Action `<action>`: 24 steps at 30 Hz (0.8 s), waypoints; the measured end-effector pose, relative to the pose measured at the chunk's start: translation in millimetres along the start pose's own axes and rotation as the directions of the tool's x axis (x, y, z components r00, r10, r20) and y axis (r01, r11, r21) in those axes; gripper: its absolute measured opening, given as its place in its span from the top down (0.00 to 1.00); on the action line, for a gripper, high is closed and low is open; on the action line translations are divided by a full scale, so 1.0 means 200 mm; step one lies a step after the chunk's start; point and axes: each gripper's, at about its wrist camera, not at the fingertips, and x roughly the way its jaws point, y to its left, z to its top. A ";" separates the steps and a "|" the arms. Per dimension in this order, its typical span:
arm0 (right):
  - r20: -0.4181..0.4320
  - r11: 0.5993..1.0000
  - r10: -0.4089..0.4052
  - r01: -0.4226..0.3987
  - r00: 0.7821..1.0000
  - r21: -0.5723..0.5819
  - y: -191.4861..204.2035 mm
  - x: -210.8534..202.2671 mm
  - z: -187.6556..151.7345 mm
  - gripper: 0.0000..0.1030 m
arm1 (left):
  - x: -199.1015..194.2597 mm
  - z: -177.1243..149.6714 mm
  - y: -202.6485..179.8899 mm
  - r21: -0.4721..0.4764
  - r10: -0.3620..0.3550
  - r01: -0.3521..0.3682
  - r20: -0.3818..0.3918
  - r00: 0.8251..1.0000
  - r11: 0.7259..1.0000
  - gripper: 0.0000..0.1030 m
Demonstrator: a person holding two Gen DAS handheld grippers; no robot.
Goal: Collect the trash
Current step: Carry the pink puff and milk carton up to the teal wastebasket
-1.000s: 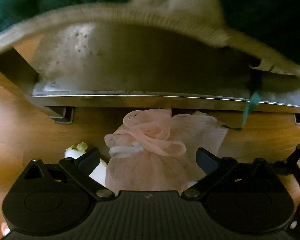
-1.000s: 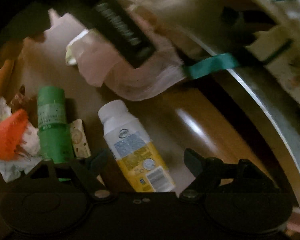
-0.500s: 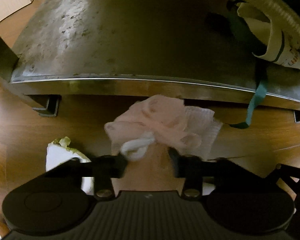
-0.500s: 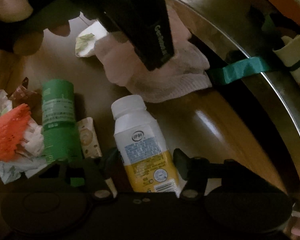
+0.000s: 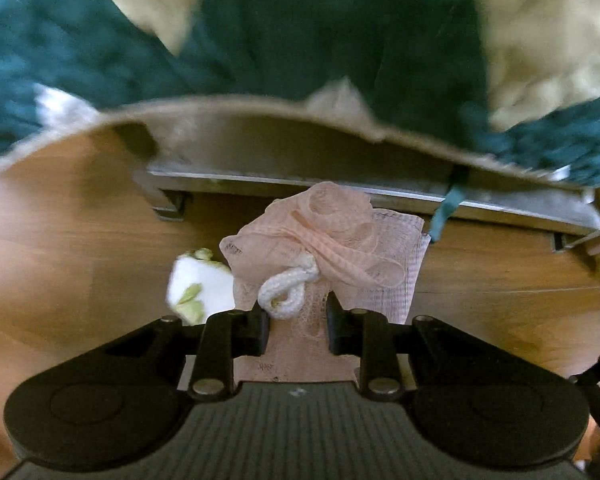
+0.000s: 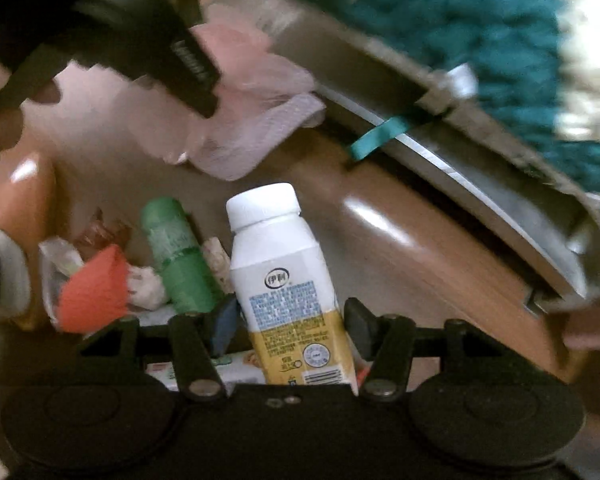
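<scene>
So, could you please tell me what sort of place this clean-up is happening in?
Probably a room in a home: a wood-look floor, a teal and cream rug draped over low metal-framed furniture, and household litter such as a drink bottle and a pink mesh sponge.

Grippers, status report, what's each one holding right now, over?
Left gripper has just closed on the pink mesh sponge. Right gripper has closed around the white bottle. More litter, green tube, left on the floor.

A pale pink ribbed mesh bath sponge (image 5: 324,236) with white cord loop (image 5: 286,290) is observed. The small plastic bottle (image 6: 284,280) is white above, blue-printed, yellow below. A green tube (image 6: 180,256) and orange-red cup (image 6: 94,292) are noted.
</scene>
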 end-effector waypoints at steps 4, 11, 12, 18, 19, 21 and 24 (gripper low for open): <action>0.067 0.996 -0.029 0.023 0.997 0.091 -0.01 -0.30 0.00 0.45 | -0.35 -0.02 -0.01 0.009 -0.002 0.001 0.075 0.997 1.000 0.75; 0.220 0.979 -0.074 0.029 0.973 0.199 0.07 -0.83 0.00 0.45 | -0.98 -0.07 -0.01 0.014 -0.020 0.017 0.230 0.973 1.000 0.75; 0.241 0.978 -0.084 0.033 0.967 0.208 0.08 -0.92 0.01 0.45 | -1.07 -0.08 0.00 0.020 -0.025 0.021 0.255 0.967 1.000 0.75; 0.386 0.970 -0.128 0.034 0.914 0.240 0.12 -1.41 0.01 0.46 | -1.48 -0.11 0.01 0.051 -0.052 0.036 0.381 0.923 0.998 0.75; 0.408 0.970 -0.132 0.033 0.903 0.242 0.12 -1.49 0.02 0.46 | -1.53 -0.11 0.01 0.051 -0.059 0.042 0.395 0.917 0.998 0.75; 0.450 0.969 -0.140 0.028 0.882 0.247 0.12 -1.62 0.04 0.46 | -1.64 -0.11 0.01 0.057 -0.072 0.053 0.423 0.903 0.997 0.75; 0.503 0.965 -0.159 0.026 0.849 0.262 0.13 -1.83 0.07 0.47 | -1.80 -0.07 0.01 0.071 -0.098 0.074 0.455 0.885 0.995 0.75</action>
